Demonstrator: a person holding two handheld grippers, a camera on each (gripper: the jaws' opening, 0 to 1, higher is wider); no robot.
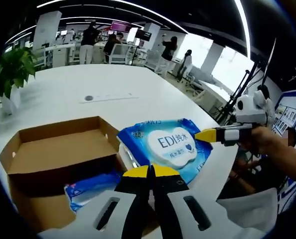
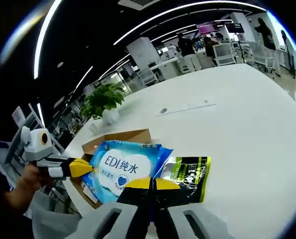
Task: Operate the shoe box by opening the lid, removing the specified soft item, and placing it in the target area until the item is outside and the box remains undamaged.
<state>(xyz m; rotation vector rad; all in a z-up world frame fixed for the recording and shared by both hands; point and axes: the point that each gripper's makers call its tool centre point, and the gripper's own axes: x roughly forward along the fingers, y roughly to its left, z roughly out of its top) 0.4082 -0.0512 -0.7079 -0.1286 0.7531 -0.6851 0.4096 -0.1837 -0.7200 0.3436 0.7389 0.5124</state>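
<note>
Centre of the left gripper view: the blue wipes pack [image 1: 165,148] sits just right of the open shoe box [image 1: 53,164]. The left gripper [image 1: 150,172], jaws pressed together, pinches its near edge; the right gripper [image 2: 150,183] does likewise. Keep both pinches gentle, lifting level clear of the cardboard rim.

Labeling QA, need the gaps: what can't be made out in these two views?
- Left gripper view: the second blue pack in the shoe box is mostly covered by the left tool and the box wall.
- Right gripper view: the shoe box interior is hidden behind the wipes pack.
- Right gripper view: the print on the green-black pouch is too small to read, and its near edge is covered by the right tool.
</note>
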